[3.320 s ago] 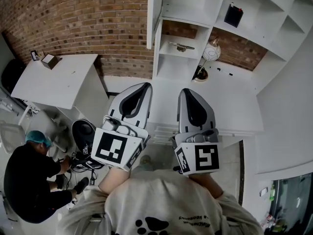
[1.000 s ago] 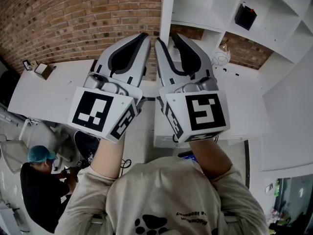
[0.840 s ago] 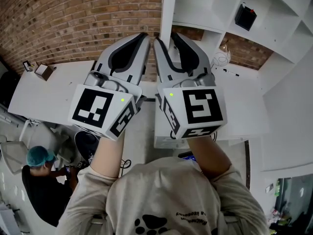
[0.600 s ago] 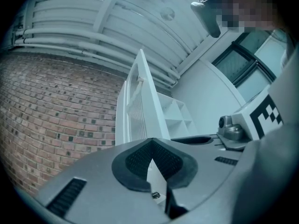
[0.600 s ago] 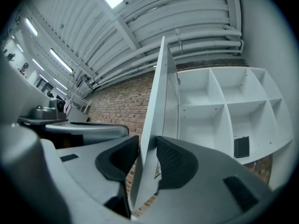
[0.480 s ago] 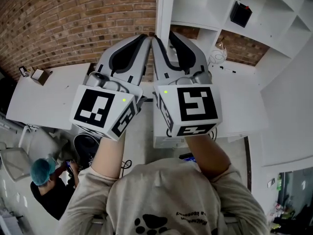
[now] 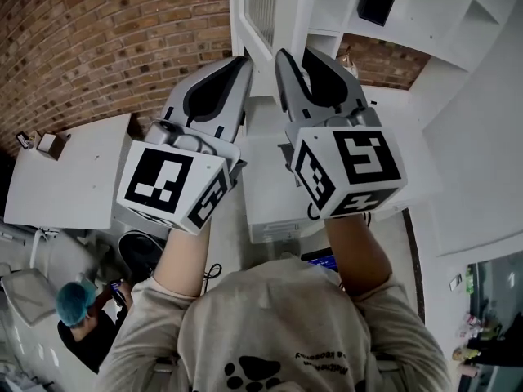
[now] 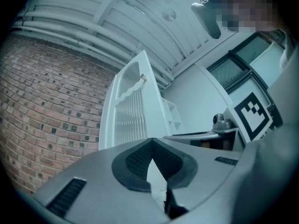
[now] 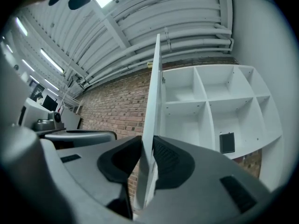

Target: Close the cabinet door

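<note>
Head view: two tongs rise side by side before one white door (image 7: 263, 6), which stands open, edge-on to the person. The right tongs (image 7: 283, 55) have just been closing and clamp the door's free edge. The left tongs (image 7: 243, 62), just beside, are clenched on nothing. One brick wall (image 7: 106, 47) lies left. The cabinet (image 7: 458, 23), holding one black box (image 7: 374, 2), lies right, with open space between it and the door.

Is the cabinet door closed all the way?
No, the cabinet door sticks out edge-on, and the white shelves beside it are uncovered.
</note>
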Demonstrator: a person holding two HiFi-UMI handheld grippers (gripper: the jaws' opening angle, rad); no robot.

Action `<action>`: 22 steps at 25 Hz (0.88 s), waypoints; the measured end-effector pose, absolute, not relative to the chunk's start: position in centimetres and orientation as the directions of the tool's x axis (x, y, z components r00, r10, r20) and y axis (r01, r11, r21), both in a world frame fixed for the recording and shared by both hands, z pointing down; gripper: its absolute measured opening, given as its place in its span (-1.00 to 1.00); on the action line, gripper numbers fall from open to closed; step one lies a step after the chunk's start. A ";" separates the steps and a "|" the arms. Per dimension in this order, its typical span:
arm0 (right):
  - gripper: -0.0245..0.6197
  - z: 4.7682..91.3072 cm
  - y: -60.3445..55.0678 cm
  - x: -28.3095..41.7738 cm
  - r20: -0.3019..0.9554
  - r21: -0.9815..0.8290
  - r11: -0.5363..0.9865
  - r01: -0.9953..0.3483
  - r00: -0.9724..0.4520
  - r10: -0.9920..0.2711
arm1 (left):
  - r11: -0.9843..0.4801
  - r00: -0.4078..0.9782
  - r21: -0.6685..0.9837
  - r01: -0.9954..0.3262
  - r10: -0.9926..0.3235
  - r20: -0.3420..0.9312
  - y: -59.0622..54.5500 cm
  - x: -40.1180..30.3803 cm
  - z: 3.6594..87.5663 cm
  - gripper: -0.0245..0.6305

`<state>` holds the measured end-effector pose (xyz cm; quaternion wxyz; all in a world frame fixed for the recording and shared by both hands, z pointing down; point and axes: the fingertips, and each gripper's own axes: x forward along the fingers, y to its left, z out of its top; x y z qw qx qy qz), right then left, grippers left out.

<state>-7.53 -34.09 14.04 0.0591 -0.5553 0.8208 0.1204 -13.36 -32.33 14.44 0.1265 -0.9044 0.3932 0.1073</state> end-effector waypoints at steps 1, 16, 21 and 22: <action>-0.64 14.1 -34.2 -6.9 -0.228 0.129 0.354 -0.926 -0.375 -0.899 | -0.666 0.675 -0.147 -0.732 -0.678 -0.290 -32.4 -12.8 14.5 -0.90; -0.65 14.1 -37.8 2.5 -0.226 0.114 0.452 -0.885 -0.466 -0.855 | -0.645 0.671 -0.190 -0.740 -0.688 -0.276 -36.1 -3.1 14.8 -0.90; -0.65 14.2 -40.0 5.5 -0.212 0.131 0.528 -0.839 -0.544 -0.812 | -0.612 0.639 -0.184 -0.769 -0.720 -0.272 -38.3 -0.1 15.0 -0.90; -0.64 14.2 -40.5 6.1 -0.211 0.132 0.539 -0.832 -0.555 -0.805 | -0.607 0.633 -0.183 -0.773 -0.725 -0.271 -38.7 0.5 15.1 -0.90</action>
